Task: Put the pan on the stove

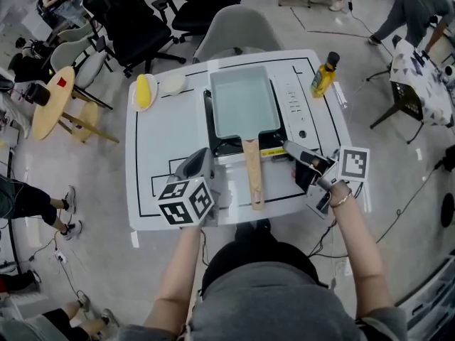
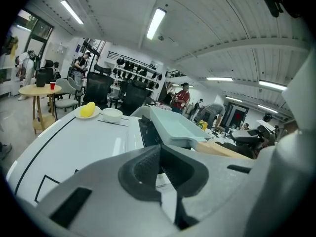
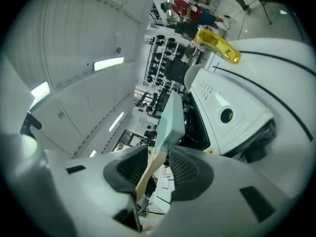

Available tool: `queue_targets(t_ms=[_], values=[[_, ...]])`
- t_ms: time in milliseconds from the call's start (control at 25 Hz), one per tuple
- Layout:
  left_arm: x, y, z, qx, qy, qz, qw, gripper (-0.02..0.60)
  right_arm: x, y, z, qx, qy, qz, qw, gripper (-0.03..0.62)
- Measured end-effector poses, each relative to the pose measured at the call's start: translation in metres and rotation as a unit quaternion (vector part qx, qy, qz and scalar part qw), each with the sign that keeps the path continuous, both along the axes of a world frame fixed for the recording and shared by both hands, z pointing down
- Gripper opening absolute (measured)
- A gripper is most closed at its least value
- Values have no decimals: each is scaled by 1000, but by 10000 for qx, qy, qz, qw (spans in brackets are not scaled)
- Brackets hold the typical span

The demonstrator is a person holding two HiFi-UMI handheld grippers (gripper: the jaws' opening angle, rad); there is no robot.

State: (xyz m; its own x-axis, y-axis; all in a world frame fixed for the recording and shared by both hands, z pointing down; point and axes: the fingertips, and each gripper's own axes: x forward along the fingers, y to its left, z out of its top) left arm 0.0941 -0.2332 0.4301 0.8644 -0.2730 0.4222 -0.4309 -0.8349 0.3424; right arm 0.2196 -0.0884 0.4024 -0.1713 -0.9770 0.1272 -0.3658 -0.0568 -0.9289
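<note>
A pale teal rectangular pan sits on the black cooktop of the white stove, with its wooden handle pointing toward me. My right gripper hovers just right of the handle, open and apart from it. In the right gripper view the pan and its handle show through the gap between the jaws of the gripper. My left gripper rests left of the handle, shut and holding nothing. The left gripper view shows the pan beyond the gripper.
A yellow oil bottle stands at the table's far right corner. A plate with a yellow item and a small white bowl sit at the far left. Chairs and a round wooden table surround the white table.
</note>
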Motion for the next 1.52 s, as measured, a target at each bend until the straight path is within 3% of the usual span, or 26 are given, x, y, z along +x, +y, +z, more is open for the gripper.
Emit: queue_targets(t_ms=[280,400,520,720,1000,1320,1520], values=[[-2,2,-5,145,-15,-12,9999,6,11,9,-10,-241,1105,529,9922,59],[-3,3,-7,174,-4,-56,9998,6,21,19,2,-745,1776,801,9780,11],[-5,3,-8,234,-3,-82,9997,6,24,21,2,-852,2453,880,9617,4],[-8,4,-12,300,-4,-120,9995,6,28,28,1,-1026,3150,1170,9363,3],[-12,6,-13,342,26,-142,9993,6,26,31,1,-1096,3848,1269,9076,3],[-12,8,-17,388,54,-161,9991,6,19,27,-3,-1061,4257,1166,8910,3],[-12,8,-18,404,56,-171,9990,6,21,26,-5,-1054,4320,1248,8869,3]])
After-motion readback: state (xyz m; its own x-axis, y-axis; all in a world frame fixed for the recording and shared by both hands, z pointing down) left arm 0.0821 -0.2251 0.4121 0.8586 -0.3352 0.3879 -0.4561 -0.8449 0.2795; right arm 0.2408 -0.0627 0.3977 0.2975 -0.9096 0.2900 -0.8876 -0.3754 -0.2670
